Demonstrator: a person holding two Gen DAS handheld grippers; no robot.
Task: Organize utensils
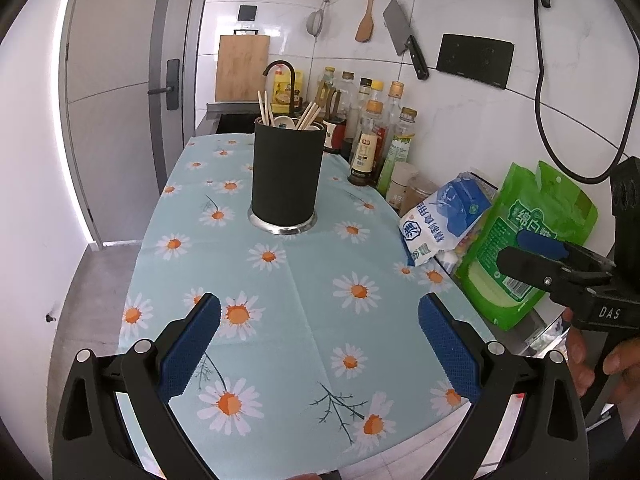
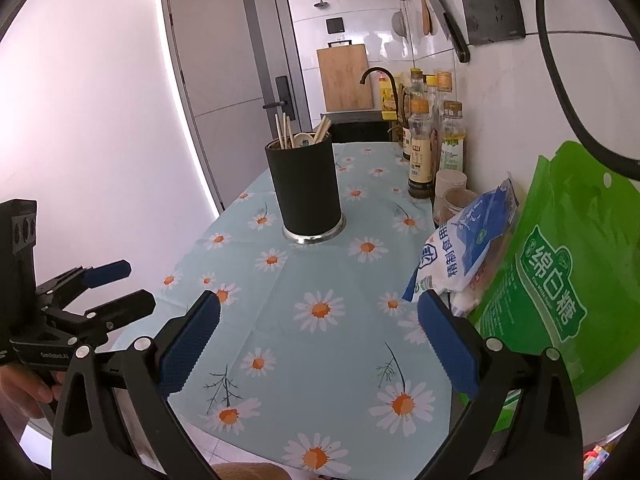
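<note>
Your widest surface is the daisy-print cloth (image 1: 288, 280), pale blue with visible fold creases, and it's bare in front of you, so nothing loose seems left to collect. The green pouch (image 2: 560, 304) and the blue-and-white bag (image 2: 460, 248) slump against the tiled wall on your right, glossy soft plastic, parked clear of the working area. Behind them the bottles (image 1: 380, 136) line the wall, glass and clear plastic with yellow caps.

Now the target: the holder (image 1: 286, 172), a matte black cylinder on a shiny metal base ring, stands upright mid-cloth, well apart from both tools. Wooden chopsticks (image 1: 308, 116) fan out of its top, leaning on the rim, with a pale ceramic spoon (image 2: 301, 139) nestled between them.

Your left gripper (image 1: 320, 340) hangs low over the near cloth, blue textured pads spread wide, holding nothing. Your right gripper (image 2: 320, 340) is likewise spread and empty. Looks like the job's essentially done.
</note>
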